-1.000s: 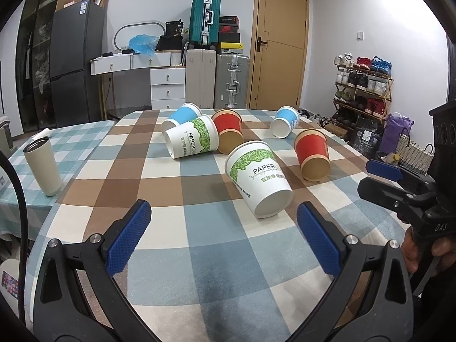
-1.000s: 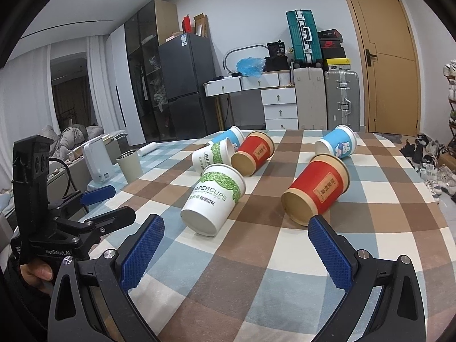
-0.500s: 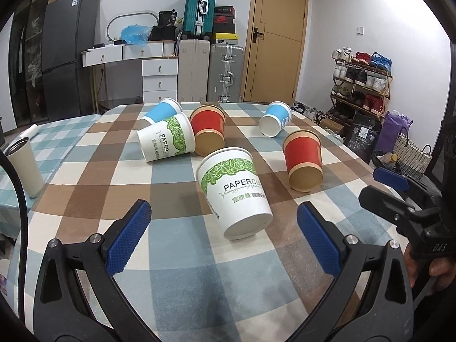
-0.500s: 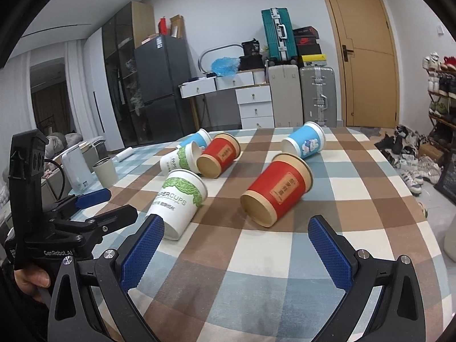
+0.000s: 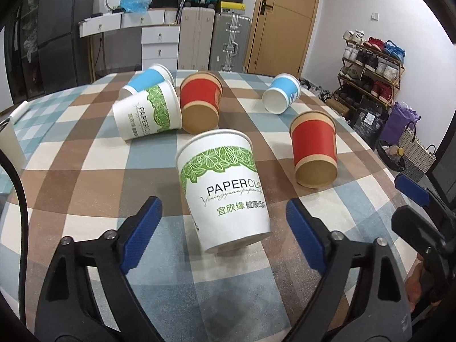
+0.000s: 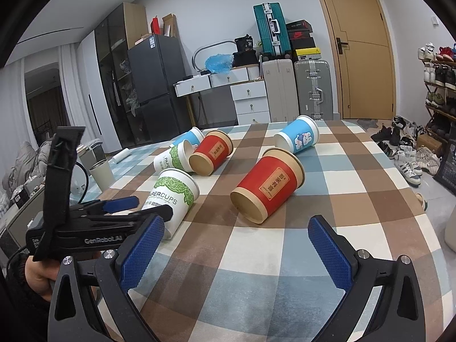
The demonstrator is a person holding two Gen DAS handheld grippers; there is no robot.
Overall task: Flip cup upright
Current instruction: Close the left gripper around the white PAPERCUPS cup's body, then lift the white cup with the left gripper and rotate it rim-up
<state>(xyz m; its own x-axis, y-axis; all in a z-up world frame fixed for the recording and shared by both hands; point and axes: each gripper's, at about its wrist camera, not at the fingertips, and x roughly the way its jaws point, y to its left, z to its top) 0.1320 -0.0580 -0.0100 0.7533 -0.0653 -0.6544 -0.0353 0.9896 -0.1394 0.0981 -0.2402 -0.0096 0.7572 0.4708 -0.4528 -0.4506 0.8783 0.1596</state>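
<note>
white paper cup [image 5: 225, 191] with green leaf print lies on its side on the checked worktop [image 5: 85, 176], base toward the left gripper [image 5: 225, 222], whose blue fingers [image 5: 141, 226] stand wide open on either side of it, not touching. the right gripper [image 6: 232, 249] is wide open too, holding nothing, facing a red cup [image 6: 266, 185] on its side.

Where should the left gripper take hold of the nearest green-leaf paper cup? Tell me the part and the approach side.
Grip the green-leaf cup across its side wall, near the narrower base. It lies on its side with the base toward the open left gripper, so come straight ahead, one finger on each flank.
</note>
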